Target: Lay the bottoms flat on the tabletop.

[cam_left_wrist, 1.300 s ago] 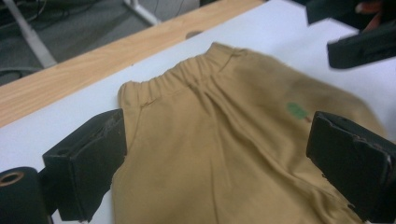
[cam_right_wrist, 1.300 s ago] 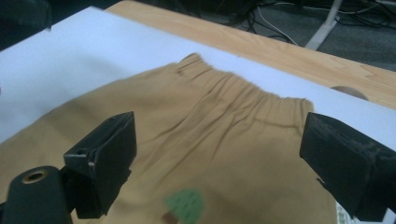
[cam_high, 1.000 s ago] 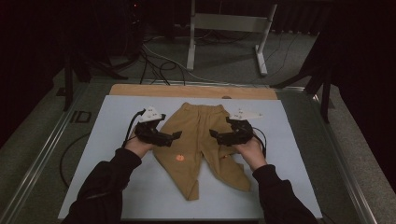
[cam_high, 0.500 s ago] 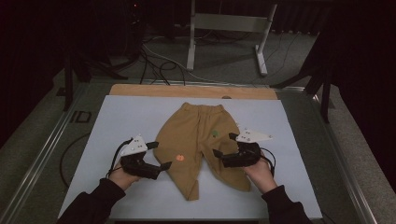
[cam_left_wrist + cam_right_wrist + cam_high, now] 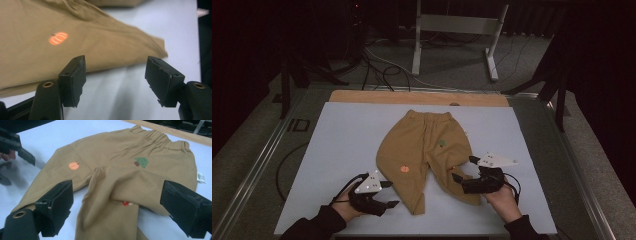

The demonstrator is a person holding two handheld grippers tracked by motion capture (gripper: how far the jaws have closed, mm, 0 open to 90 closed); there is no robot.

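Now the tan trousers (image 5: 424, 150) lie flat on the pale blue mat (image 5: 337, 140), the waistband toward 12 o'clock and the two legs spreading toward 6 o'clock. A small orange pumpkin print (image 5: 403, 169) sits on the left leg, and a green tree print (image 5: 442, 143) sits higher on the right side.

The left gripper (image 5: 387, 193) is at about 7 o'clock from the trousers, just beside the hem of the left leg. Its jaws have just been closing, yet they stand apart with only bare mat between them. The right gripper (image 5: 462, 169) is at about 5 o'clock, over the edge of the right leg. Its jaws are spread wide and clasp nothing.
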